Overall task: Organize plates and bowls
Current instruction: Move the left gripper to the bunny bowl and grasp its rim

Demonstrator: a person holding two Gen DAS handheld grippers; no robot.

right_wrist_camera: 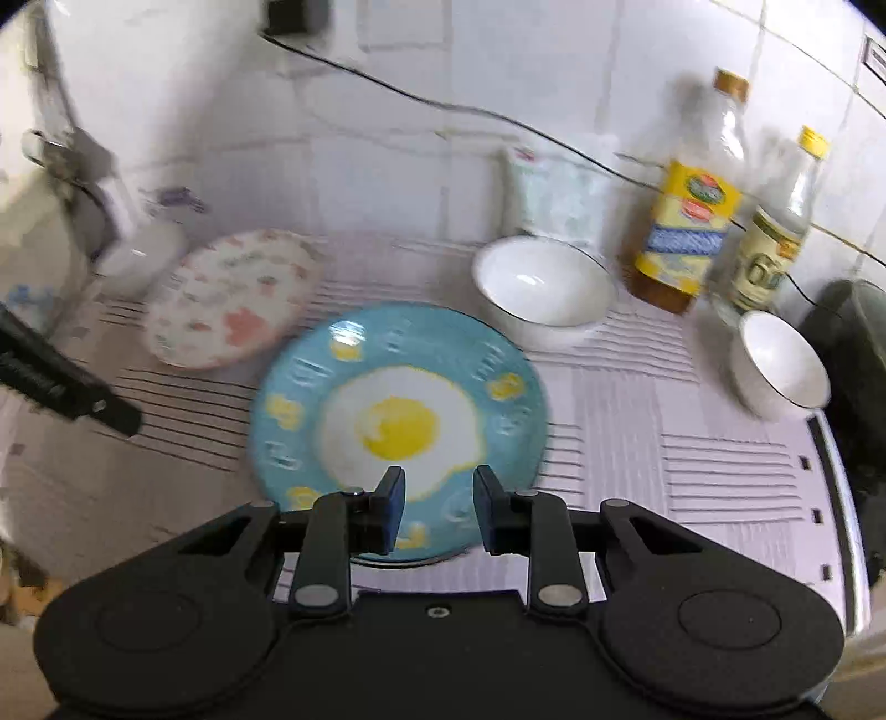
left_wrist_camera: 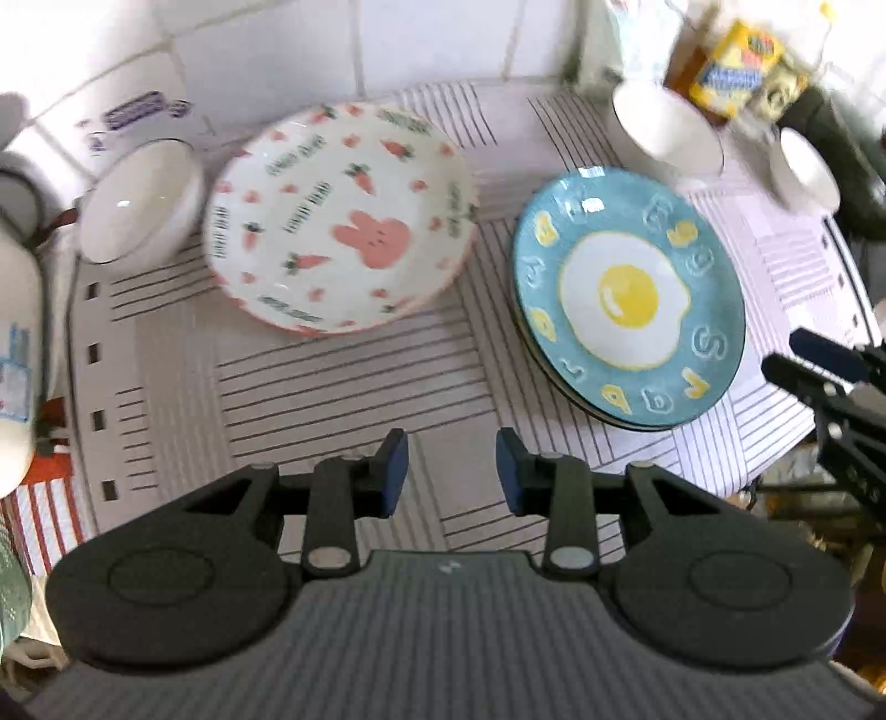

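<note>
1. Left wrist view: we see the left gripper [left_wrist_camera: 452,471] hanging over the striped drying mat [left_wrist_camera: 332,387], its blue pads a little apart with only bare mat between them, so it holds nothing.
2. Ahead of it we see the rabbit plate [left_wrist_camera: 338,219], white with pink carrots, its far edge propped up near the tiled wall [left_wrist_camera: 277,50].
3. Just left of that plate, touching or nearly so, a white bowl [left_wrist_camera: 138,202] lies tipped toward us.
4. To the right we see the blue egg plate [left_wrist_camera: 628,296] resting on a second plate whose dark rim shows beneath it, well apart from the rabbit plate.
5. Behind the blue plate stand two more white bowls, a larger one [left_wrist_camera: 667,130] and a smaller one [left_wrist_camera: 805,169].
6. Right wrist view: the right gripper [right_wrist_camera: 437,507] hovers over the near edge of the blue egg plate, pads slightly apart, gripping nothing that we can see.
7. Two bottles [right_wrist_camera: 692,205] stand behind the bowls, against the wall.
</note>
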